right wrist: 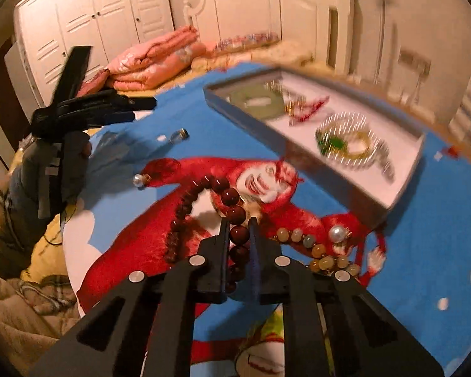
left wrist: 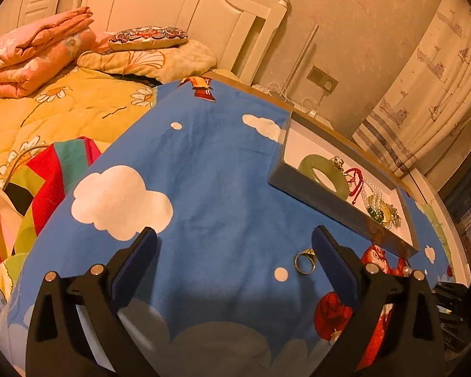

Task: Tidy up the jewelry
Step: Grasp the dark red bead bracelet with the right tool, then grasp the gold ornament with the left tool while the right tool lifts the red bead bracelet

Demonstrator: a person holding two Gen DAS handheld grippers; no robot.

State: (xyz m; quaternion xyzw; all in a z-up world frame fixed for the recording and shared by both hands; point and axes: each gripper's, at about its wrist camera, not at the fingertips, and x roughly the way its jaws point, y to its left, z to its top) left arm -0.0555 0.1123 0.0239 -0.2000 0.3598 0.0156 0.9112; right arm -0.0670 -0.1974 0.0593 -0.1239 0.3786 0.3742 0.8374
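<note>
My left gripper [left wrist: 234, 238] is open and empty above the blue cartoon cloth, with a gold ring [left wrist: 305, 261] lying just inside its right finger. My right gripper [right wrist: 239, 221] is shut on a dark red bead bracelet [right wrist: 204, 210], holding it slightly above the cloth. A grey tray [right wrist: 251, 119] with a white floor holds a green jade bangle [left wrist: 325, 172], a red cord, a pearl strand [right wrist: 350, 144] and gold pieces. A yellow bead bracelet [right wrist: 317, 251] and two pearl earrings [right wrist: 337, 232] lie on the cloth. The left gripper [right wrist: 135, 106] shows in the right wrist view.
The blue cloth [left wrist: 204, 172] covers a table beside a bed with a yellow quilt [left wrist: 62, 110] and folded pink blankets [left wrist: 31, 53]. A wall socket with cables [left wrist: 323, 81] and a curtain [left wrist: 439, 78] lie behind the tray. White wardrobes [right wrist: 94, 15] stand at the far left.
</note>
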